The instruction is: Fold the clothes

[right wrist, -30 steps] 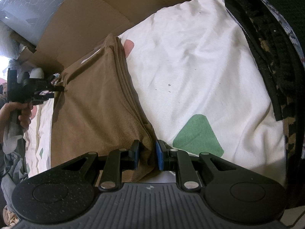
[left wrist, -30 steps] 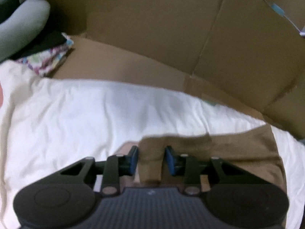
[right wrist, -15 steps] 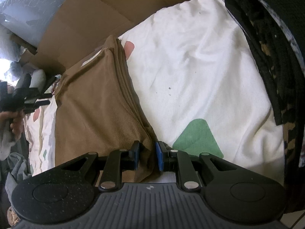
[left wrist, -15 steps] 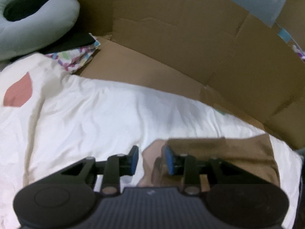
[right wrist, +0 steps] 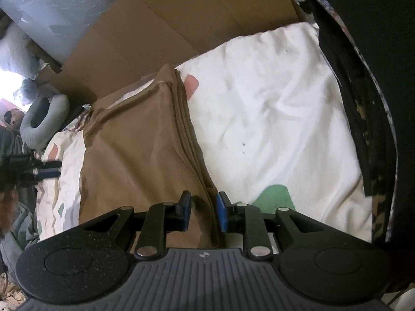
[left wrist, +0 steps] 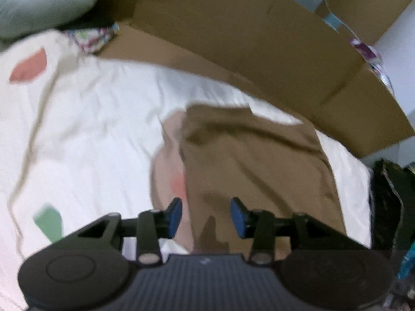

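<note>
Cardboard wall (left wrist: 259, 39) across your top frame, grey neck pillow (left wrist: 44, 2) upper left, left gripper (left wrist: 206, 213) released over blurred brown garment (left wrist: 254, 171), right gripper (right wrist: 203, 211) parted astride its folded edge, dark fabric (right wrist: 368, 77) cut off right.

surface: white sheet (right wrist: 272, 119) with coloured patches covering bed | lying on it: folded brown garment (right wrist: 140, 155), grey neck pillow (right wrist: 39, 119)
</note>
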The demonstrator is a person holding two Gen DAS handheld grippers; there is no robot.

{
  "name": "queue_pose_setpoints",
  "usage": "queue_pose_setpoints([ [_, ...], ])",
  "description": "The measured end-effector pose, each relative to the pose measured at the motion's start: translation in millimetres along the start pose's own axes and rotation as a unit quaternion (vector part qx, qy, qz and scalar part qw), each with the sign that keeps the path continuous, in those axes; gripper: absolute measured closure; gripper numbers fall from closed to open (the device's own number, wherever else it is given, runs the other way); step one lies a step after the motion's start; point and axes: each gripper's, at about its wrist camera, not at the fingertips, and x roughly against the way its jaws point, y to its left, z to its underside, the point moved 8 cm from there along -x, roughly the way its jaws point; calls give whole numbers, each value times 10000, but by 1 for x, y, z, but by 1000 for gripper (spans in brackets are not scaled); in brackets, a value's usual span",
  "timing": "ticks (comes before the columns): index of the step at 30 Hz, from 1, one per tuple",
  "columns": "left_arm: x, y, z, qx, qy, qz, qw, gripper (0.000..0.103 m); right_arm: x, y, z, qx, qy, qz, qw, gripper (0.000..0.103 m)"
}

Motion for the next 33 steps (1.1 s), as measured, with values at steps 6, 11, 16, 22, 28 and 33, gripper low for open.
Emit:
queue_pose_setpoints([
  [6, -3, -9, 54, -7, 268, 73, 9996, 54, -5, 7, -10, -128, 31, -156, 9998, 80],
  [11, -7, -9, 89, 232, 434, 199, 9986, 54, -16, 4, -16, -130, 24, -126, 9998, 79],
  [16, -8, -8, 106, 372, 523, 337, 9974, 55, -27, 5, -13, 0, 181, -122, 9998, 78],
  [22, -11, -6, 131, 394, 961, 333, 9940, 68, -32, 2, -12, 110, 254, -59, 9996, 78],
  [28, -13, -3, 158, 194, 1359, -4, 9905, 75, -37, -1, -10, 213, 323, -4, 9993, 77],
  [33, -7, -4, 161, 56, 1460, -22, 9893, 75, -37, -1, -11, 261, 366, -2, 9990, 76],
])
